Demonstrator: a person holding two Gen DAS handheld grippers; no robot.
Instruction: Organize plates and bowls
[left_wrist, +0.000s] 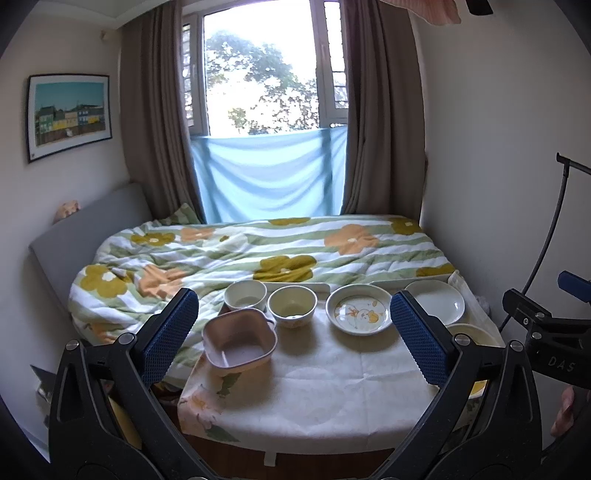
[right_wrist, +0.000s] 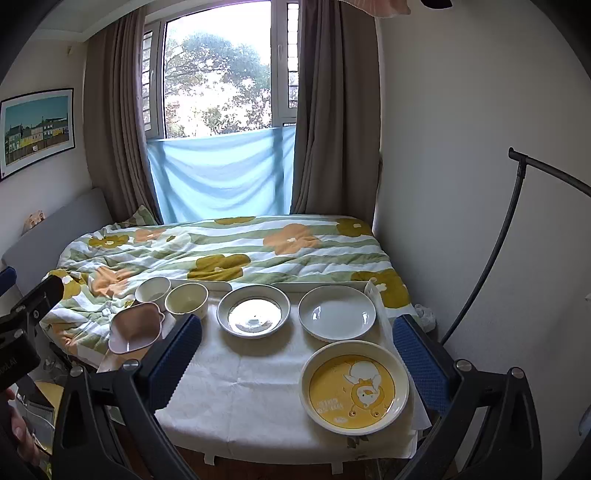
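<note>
Left gripper (left_wrist: 293, 339): jaws spread wide, blue pads clear of everything, nothing between them; raised over the near half of the table. Right gripper (right_wrist: 297, 363): likewise spread wide and holding nothing, above the same table.

Table (right_wrist: 258, 391): covered by a white cloth with a floral edge; all crockery stands on it.

Yellow plate (right_wrist: 354, 390): cartoon animal print, nearest item, at 4 o'clock on the tabletop in the right wrist view, just inside the right gripper's right pad.

Pink square bowl (left_wrist: 239, 342): at 9 o'clock, on the table's left edge, upright.

Patterned plate (left_wrist: 361, 309): white with yellow figures, at 12 o'clock, in the back row.

Plain white plate (right_wrist: 337, 312): at 1 o'clock, just beside the patterned plate.

Cream bowl (left_wrist: 292, 305): at 11 o'clock, left of the patterned plate.

White bowl (left_wrist: 245, 294): at 10 o'clock, farthest left of the back row, just beside the cream bowl.

Bed (left_wrist: 258, 251): beyond the table, flowered quilt.

Window (left_wrist: 258, 74): far wall, brown curtains, blue cloth across its lower part.

Framed picture (left_wrist: 68, 114): left wall.
</note>
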